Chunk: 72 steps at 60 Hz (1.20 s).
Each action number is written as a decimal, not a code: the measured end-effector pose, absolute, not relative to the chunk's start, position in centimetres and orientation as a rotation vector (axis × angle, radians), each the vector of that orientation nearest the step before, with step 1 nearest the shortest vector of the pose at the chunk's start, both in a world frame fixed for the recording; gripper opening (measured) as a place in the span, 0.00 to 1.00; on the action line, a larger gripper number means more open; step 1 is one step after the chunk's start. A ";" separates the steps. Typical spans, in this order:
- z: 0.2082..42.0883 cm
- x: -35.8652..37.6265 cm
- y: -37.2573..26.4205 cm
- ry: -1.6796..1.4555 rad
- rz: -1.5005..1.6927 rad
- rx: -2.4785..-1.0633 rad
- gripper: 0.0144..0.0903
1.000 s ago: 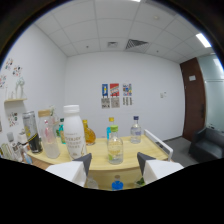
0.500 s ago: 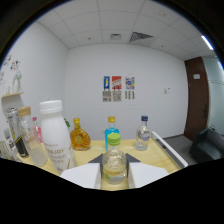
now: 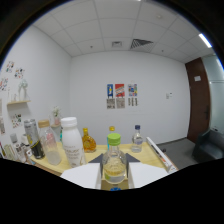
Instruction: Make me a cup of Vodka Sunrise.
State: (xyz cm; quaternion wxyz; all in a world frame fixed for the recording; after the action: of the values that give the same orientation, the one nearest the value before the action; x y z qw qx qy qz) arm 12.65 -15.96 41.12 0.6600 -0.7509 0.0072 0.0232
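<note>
A small clear glass bottle [image 3: 114, 165] with a green cap and pale yellow liquid stands between my fingers, whose dark tips touch its two sides. My gripper [image 3: 114, 161] is shut on this bottle. The white fingers [image 3: 82, 176] hide the bottle's base and the table below it. Just beyond, to the left, stands a tall white bottle [image 3: 72, 146] with a white cap. Behind that is a squat amber bottle [image 3: 89, 141]. A clear water bottle [image 3: 136, 139] with a blue cap stands farther off to the right.
The wooden table [image 3: 97, 151] carries more bottles on the left, among them a clear one [image 3: 50, 148] and a dark can [image 3: 31, 140]. A long white box [image 3: 161, 156] lies along the table's right side. A wall shelf [image 3: 17, 105] hangs at the left.
The green-capped bottle was ahead of the spread fingers a second ago. The fingers have come in around it and narrowed onto it, and the view has tilted upward while the bottle stays between them.
</note>
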 end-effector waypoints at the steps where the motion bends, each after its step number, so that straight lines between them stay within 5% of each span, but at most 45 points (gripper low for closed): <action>1: 41.0 12.6 -16.4 0.012 0.056 -1.699 0.27; 9: 37.6 12.1 -19.8 -0.009 0.064 -1.723 0.27; 22: 24.4 11.4 -22.4 0.040 0.095 -1.872 0.27; 34: 16.4 11.8 -22.3 0.036 0.045 -1.981 0.27; 53: 16.9 13.0 -20.5 -0.615 -0.600 -1.885 0.27; 72: 19.0 11.4 -18.7 -1.379 -1.205 -1.418 0.27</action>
State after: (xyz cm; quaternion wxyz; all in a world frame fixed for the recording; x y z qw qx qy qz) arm 11.38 -18.74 19.03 0.4012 -0.5609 -0.5453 -0.4766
